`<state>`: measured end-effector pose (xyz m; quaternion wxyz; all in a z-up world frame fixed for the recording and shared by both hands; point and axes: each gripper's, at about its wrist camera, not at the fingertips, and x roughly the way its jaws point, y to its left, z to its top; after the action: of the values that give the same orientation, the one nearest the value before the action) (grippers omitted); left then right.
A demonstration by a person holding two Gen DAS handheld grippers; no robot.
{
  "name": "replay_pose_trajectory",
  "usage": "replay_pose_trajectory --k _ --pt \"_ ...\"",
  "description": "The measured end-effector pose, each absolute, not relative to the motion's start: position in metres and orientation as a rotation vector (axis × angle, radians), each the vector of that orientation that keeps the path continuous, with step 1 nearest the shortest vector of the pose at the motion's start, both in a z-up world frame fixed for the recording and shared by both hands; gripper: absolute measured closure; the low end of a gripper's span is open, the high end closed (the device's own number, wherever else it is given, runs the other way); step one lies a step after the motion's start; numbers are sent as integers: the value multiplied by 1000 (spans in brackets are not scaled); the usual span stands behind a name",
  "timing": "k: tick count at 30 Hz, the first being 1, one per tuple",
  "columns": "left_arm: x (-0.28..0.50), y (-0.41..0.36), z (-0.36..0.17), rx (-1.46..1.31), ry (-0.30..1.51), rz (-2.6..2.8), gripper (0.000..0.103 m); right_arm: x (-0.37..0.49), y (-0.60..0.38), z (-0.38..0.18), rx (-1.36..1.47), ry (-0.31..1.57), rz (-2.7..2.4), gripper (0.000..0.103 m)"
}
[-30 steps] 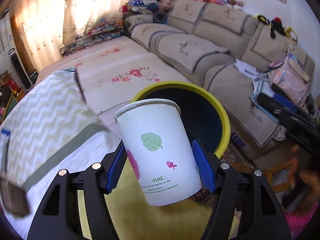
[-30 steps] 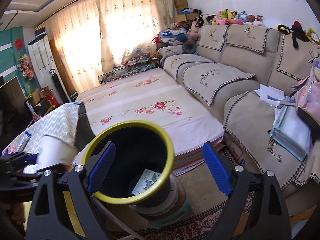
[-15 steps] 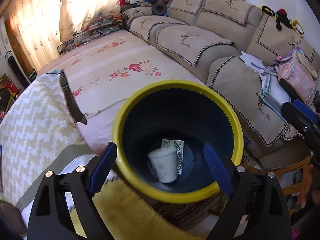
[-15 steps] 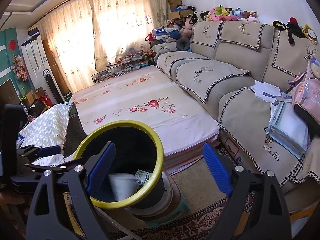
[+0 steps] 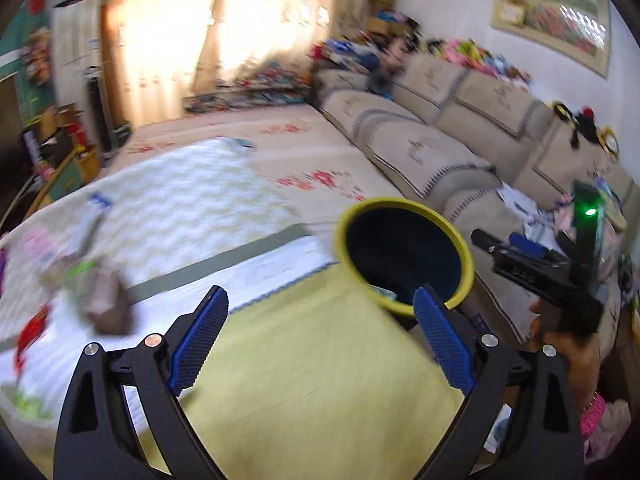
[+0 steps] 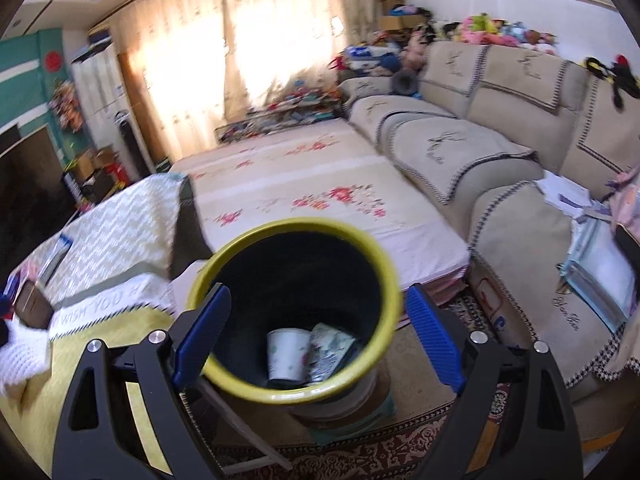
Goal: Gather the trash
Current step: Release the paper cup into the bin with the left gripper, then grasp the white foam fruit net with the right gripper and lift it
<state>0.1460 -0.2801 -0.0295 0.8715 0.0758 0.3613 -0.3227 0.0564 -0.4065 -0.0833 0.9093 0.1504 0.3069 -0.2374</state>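
**Cup binned, left tongs empty — risks on the next pickup**

Paper cup (image 6: 286, 354) lies at the bottom of the yellow-rimmed trash bin (image 6: 362, 364), next to a printed wrapper (image 6: 330, 350). So that item looks done.

Left tongs (image 5: 316, 336): jaws opening, already wide, nothing between them. They hang over the yellow cloth (image 5: 304, 380) on the bench, bin off to their right. That view is motion-blurred, so details on the left are soft.

Right tongs (image 6: 316, 334): spread wide, holding nothing, poised above the bin mouth with the rim sitting between the blue pads in view. Can't tell if a pad touches the rim.

What could go wrong, my read:
- The bin stands on a stack of round things, on a small stand by the bench edge. A knock from the right tongs on the rim could tip it and spill the cup and wrapper onto the rug.
- More clutter waits at the far left of the bench: a brown wallet-like object (image 6: 34, 308), a white knitted cloth (image 6: 22, 350) and blurry bits. Grabbing fast risks taking a non-trash item; the brown thing may not be trash at all.
- The cloth is loose, so tongs closing low could pinch fabric and drag it.
- Both tools work near the bin, so they could collide there.
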Motion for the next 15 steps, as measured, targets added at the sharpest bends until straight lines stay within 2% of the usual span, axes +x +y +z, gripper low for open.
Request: replay_pose_trajectory --k 9,15 --pt "120 -130 -10 60 682 -377 9 109 -293 -93 201 703 -178 18" --pt "110 -38 -14 -23 649 -176 8 126 -190 -88 116 698 79 19"
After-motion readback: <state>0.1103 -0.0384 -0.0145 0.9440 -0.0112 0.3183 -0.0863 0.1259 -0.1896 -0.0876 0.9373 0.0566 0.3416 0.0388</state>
